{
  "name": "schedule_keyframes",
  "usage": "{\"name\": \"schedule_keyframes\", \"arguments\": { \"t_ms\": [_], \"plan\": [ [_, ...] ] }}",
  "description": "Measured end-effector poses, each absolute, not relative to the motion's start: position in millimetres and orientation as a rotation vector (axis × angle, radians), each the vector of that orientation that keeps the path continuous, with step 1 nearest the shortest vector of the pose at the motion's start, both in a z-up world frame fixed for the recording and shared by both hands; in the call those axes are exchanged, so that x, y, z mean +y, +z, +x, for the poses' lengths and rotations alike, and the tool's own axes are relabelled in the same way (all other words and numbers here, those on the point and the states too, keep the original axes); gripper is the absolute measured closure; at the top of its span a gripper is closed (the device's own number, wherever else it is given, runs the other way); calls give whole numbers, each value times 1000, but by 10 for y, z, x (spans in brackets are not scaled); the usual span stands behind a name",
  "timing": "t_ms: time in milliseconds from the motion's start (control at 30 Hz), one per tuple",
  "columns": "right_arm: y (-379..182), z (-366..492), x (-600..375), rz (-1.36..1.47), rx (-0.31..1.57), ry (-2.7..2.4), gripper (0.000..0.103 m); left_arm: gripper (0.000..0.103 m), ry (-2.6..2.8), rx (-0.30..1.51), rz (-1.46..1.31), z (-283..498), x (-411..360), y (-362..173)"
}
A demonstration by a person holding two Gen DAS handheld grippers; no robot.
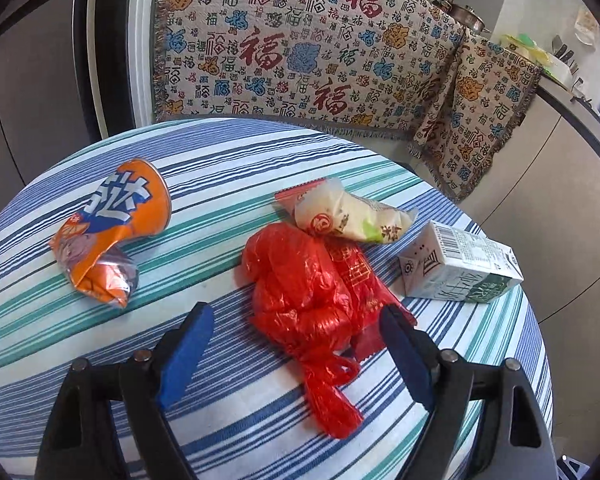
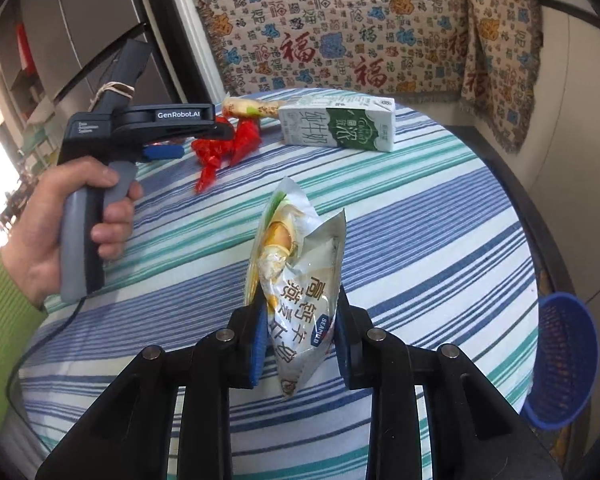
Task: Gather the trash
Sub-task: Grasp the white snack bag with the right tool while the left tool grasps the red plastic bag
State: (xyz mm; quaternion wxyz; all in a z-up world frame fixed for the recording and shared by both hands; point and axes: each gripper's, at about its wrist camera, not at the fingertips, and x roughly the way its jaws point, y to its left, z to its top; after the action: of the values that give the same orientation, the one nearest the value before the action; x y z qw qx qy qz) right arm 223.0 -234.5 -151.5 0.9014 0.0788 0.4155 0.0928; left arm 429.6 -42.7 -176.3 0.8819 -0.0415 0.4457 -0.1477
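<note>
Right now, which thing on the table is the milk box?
Find the round table with the striped cloth. Near its far edge, past the red plastic bag and the crumpled white wrapper, lies the milk box. It is the only stiff, square-cornered thing there, white with green print and a barcode.

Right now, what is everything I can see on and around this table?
striped tablecloth: one, blue, teal and white, covers the table
orange packet: one, crumpled, table's left
red plastic bag: one, knotted, centre
red wrapper: one, beside the bag
pale wrapper: one, white and red, behind the bag
milk carton: one, white and green, on its side
silver snack pouch: one, held off the table
blue basket: one, beside the table
patterned blanket: draped behind
left tongs: open around the bag
right tongs: shut on the pouch
</note>
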Motion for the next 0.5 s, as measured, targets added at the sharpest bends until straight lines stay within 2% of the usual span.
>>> {"name": "schedule_keyframes", "arguments": {
  "t_ms": [33, 100, 367, 467, 500],
  "plan": [
    [-1511, 2224, -2356, 170, 856, 189, 75, 59, -326, 933, -93, 4294, -406, -1787],
    [-1506, 2202, -2377, 180, 853, 187, 75, 60, -335, 910, -112, 4199, -323, -1754],
    [-1510, 2099, -2405, 151, 879, 203, 74, 59, -467, 963, -48, 2947, 53, -1614],
    [-1503, 2142, -2380, 127, 890, 220, 74, 50, -419, 988, -40, 2661, 118, -1740],
    [-1496, 2160, -2376, 131, 897, 231, 73, 44, -404, 990, -31, 2612, 131, -1784]
  ]
}}
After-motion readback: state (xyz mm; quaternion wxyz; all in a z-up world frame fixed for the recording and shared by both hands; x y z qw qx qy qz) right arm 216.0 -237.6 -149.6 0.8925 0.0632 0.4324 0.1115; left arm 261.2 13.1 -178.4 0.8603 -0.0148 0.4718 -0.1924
